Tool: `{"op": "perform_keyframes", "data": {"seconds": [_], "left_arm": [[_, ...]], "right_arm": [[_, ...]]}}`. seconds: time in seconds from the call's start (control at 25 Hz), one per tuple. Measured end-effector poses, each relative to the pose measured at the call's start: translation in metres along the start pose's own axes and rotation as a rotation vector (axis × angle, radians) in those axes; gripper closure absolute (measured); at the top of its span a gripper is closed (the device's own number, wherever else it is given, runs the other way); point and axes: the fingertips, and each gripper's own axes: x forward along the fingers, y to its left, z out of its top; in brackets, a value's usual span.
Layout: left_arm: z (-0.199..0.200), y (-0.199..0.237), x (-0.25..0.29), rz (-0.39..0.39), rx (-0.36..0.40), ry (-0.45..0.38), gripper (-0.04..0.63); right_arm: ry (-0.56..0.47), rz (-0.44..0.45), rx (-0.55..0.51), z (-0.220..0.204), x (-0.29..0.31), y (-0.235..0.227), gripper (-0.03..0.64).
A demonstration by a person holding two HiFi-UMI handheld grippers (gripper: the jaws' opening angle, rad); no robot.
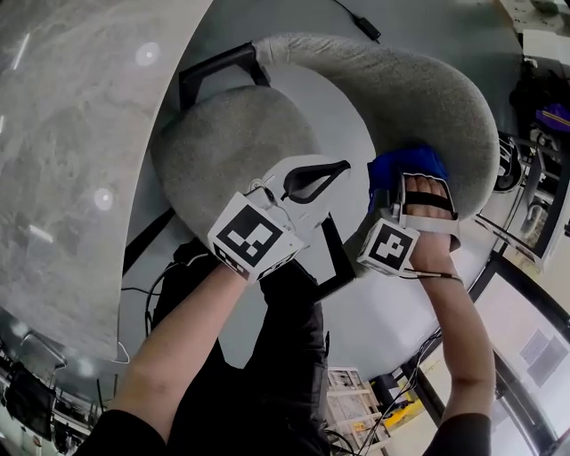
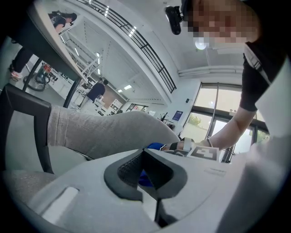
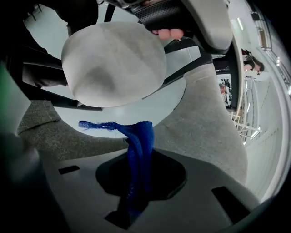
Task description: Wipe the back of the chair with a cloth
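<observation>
The chair has a round grey seat (image 1: 233, 151) and a curved grey backrest (image 1: 419, 89). A blue cloth (image 1: 405, 165) is pressed on the inner side of the backrest, and my right gripper (image 1: 411, 183) is shut on it. In the right gripper view the cloth (image 3: 138, 141) rises from between the jaws, with the backrest (image 3: 213, 123) to the right and the seat (image 3: 113, 63) above. My left gripper (image 1: 341, 166) hovers over the seat's right edge, shut and holding nothing. The left gripper view looks past its jaws at the backrest (image 2: 104, 129) and the cloth (image 2: 155, 146).
A black armrest (image 1: 218, 71) stands at the chair's far left. The person's legs in black trousers (image 1: 285, 356) are close under both arms. Dark equipment and metal frames (image 1: 534, 178) crowd the right side. A cable (image 1: 361, 22) lies on the floor behind the backrest.
</observation>
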Motion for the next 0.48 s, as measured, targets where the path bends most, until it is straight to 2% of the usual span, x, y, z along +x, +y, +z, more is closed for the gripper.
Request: {"op": "perform_keyframes", "data": {"seconds": [0.28,0.4,0.48], "left_arm": [[-0.006,0.004,-0.002,0.003,0.003,-0.001,0.588],[-0.006,0.008,-0.004,0.010,0.009,0.000,0.588],[-0.004,0.009,-0.007,0.018,0.009,0.003,0.588]], "right_arm": [[0.014,0.132,-0.064,0.019,0.016,0.041,0.555],[0.009,0.192,-0.027,0.028,0.025,0.050,0.555],[-0.026,0.227,0.048,0.037,0.026,0.049,0.555]]}}
